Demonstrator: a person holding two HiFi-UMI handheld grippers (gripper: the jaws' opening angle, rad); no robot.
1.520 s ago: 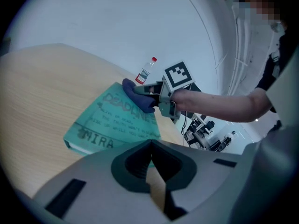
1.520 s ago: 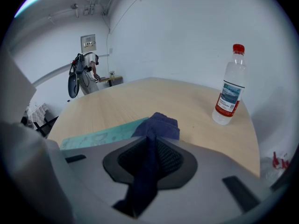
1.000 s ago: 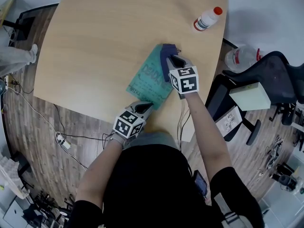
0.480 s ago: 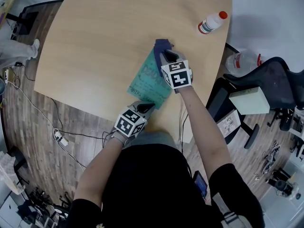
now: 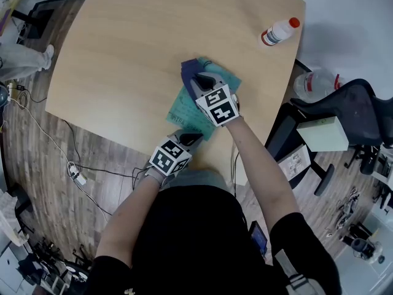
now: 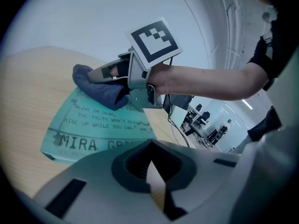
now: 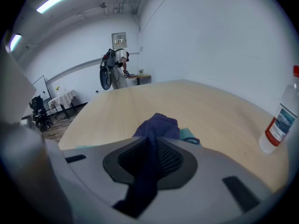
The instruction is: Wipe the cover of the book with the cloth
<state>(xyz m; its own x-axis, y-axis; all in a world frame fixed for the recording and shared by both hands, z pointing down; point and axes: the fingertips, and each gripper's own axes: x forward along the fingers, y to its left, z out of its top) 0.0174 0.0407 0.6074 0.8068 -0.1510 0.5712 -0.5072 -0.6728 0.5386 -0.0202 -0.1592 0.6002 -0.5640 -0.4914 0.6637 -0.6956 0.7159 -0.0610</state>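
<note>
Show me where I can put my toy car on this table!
Free: the big bare table left of the book, and the far stretch between cloth and bottle. Crowded: the near edge, where the left gripper and right gripper crowd the book.

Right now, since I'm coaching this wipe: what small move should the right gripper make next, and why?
Probably draw the cloth toward the person along the book: the right gripper clamps it at the cover's far end, most cover lying nearer.

The left gripper [image 5: 189,138] is at the near edge of the table [image 5: 123,54], jaws together. The right arm reaches further in, and the right gripper [image 5: 195,82] pinches the cloth [image 5: 189,68].
</note>
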